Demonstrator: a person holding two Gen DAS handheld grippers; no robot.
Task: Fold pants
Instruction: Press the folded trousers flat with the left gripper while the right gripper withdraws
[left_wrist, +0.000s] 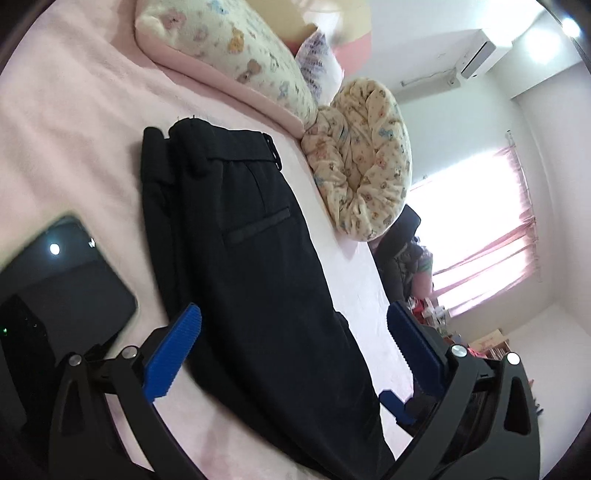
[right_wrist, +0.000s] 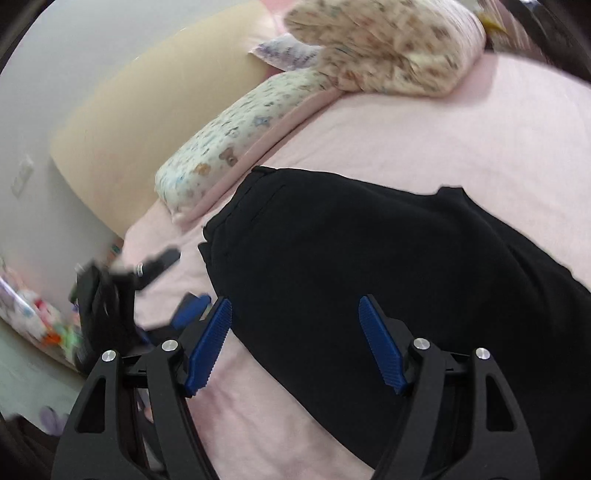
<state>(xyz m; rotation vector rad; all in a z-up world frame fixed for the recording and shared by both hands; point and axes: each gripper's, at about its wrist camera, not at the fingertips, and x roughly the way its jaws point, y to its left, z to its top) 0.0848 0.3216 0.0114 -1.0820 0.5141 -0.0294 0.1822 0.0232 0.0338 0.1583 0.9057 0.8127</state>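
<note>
Across the middle of the pink-sheeted bed (left_wrist: 66, 122) lie the black dress pants (left_wrist: 240, 240), legs stacked lengthwise, waistband toward the floral pillows (left_wrist: 229, 44). Both the left gripper (left_wrist: 291, 354) and right gripper (right_wrist: 295, 343) hover open and empty. Likely next: grasp one end and fold crosswise.

- I find no readable text, label, brand or number in either wrist view.
- The dark tablet (left_wrist: 70, 280) on the bed shows only a light's reflection and a small white mark I cannot make out.
- The pillows (left_wrist: 236, 55) carry printed bears, no lettering.
</note>
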